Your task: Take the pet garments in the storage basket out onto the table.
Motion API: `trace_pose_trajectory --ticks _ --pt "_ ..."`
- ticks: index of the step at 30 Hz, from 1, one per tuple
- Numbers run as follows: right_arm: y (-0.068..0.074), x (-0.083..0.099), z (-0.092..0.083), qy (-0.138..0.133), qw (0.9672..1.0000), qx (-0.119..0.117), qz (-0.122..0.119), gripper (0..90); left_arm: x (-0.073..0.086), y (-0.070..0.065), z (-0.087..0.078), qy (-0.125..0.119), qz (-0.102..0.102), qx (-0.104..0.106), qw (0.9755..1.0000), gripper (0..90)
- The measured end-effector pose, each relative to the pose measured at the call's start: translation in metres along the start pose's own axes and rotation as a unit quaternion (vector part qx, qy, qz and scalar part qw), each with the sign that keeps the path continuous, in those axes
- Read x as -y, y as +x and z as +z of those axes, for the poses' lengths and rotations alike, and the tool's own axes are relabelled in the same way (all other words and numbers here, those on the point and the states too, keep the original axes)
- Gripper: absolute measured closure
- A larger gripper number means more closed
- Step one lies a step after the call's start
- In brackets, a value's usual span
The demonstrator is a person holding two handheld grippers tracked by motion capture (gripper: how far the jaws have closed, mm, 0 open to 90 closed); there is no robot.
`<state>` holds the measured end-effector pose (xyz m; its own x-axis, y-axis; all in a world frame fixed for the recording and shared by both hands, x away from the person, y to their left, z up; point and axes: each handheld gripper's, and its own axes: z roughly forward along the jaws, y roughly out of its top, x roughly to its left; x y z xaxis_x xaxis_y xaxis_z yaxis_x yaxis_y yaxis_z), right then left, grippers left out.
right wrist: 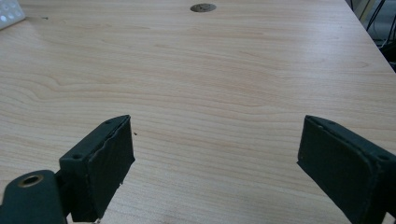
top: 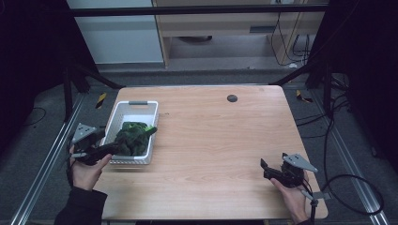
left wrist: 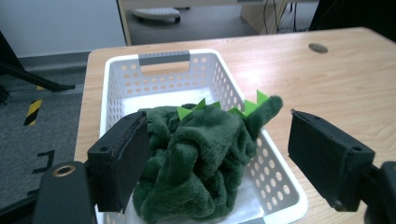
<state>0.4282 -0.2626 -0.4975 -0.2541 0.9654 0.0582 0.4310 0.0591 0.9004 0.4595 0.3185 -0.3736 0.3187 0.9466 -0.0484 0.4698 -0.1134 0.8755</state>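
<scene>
A dark green plush toy point(left wrist: 201, 154) with light green spikes lies crumpled in a white perforated basket point(left wrist: 116, 88) at the table's left side; the high view has the toy point(top: 133, 137) in the basket point(top: 123, 115). My left gripper point(top: 107, 151) hovers at the basket's near end, open, its jaws wide on either side of the toy without touching it point(left wrist: 224, 163). My right gripper point(top: 268, 168) sits low over bare wood near the table's front right, open with nothing between its jaws point(right wrist: 215, 172).
A small dark round grommet point(top: 232, 98) is set in the tabletop near the far edge. The wooden table point(top: 216, 140) has broad bare wood between the basket and the right gripper. Cables and dark frame struts lie on the floor around the table.
</scene>
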Motion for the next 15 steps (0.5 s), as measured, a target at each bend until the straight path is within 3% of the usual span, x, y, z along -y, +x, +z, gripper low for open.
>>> trace_pose_trajectory --ticks 6,15 --pt "0.000 0.000 0.000 0.001 1.0000 -0.002 0.001 10.5 -0.007 0.004 0.009 0.030 0.017 0.013 0.9993 19.4" --pt "0.000 0.000 0.001 0.004 1.0000 -0.004 -0.001 10.4 -0.013 0.008 0.024 0.070 0.043 0.009 0.9966 18.7"
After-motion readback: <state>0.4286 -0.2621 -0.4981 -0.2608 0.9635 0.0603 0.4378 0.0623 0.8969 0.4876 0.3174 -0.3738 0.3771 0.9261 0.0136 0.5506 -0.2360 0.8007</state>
